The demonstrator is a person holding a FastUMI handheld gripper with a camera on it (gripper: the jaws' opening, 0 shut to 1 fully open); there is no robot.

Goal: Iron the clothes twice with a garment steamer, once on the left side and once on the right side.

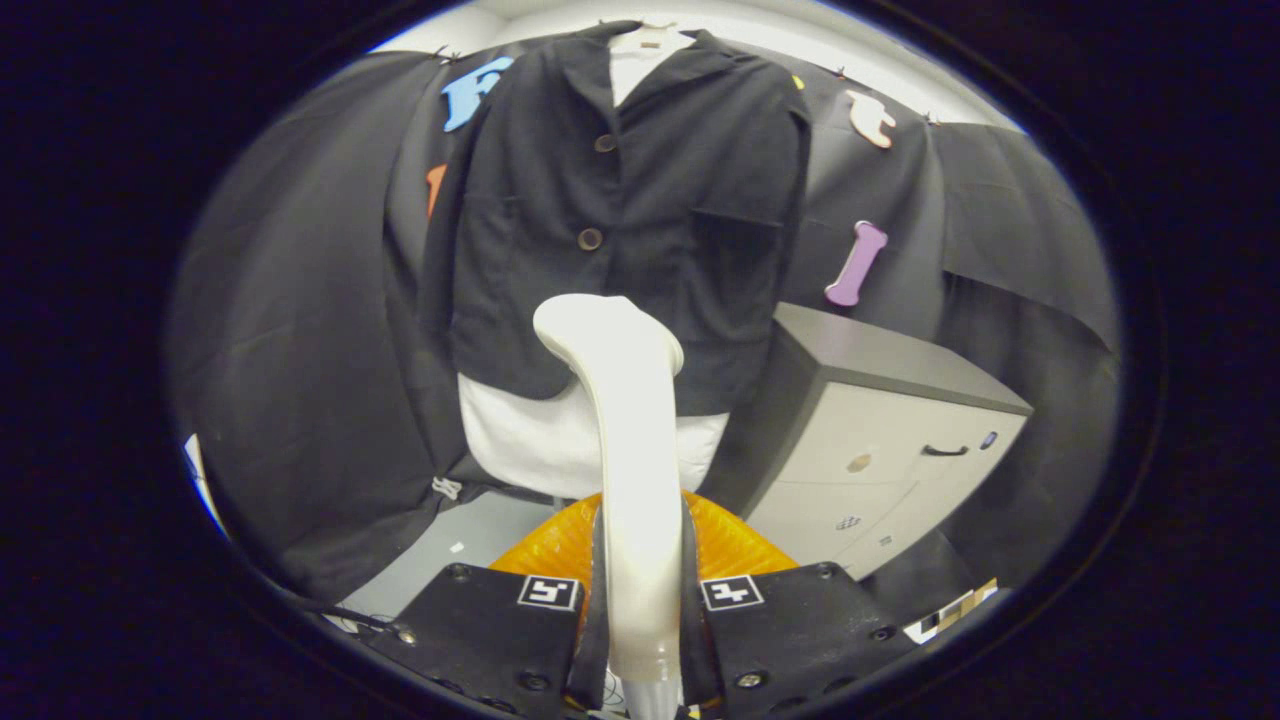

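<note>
Left: jacket (620, 210) hangs on white form, left front panel dark, two buttons down centre. Centre: jaws of gripper (640, 610) clenched on steamer (625, 440) handle, head up, just short of jacket hem. Orange base (730, 545) below. Right: grey cabinet (890, 450) close beside jacket. Judgement: pass not begun; lift head to shoulder, stroke down slowly, head near cloth, avoid buttons, clear cabinet.

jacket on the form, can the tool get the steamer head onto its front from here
Probably yes. The tool is shut on the steamer, whose head points at the jacket just beyond, with nothing between them. The cabinet stands off to one side.
</note>
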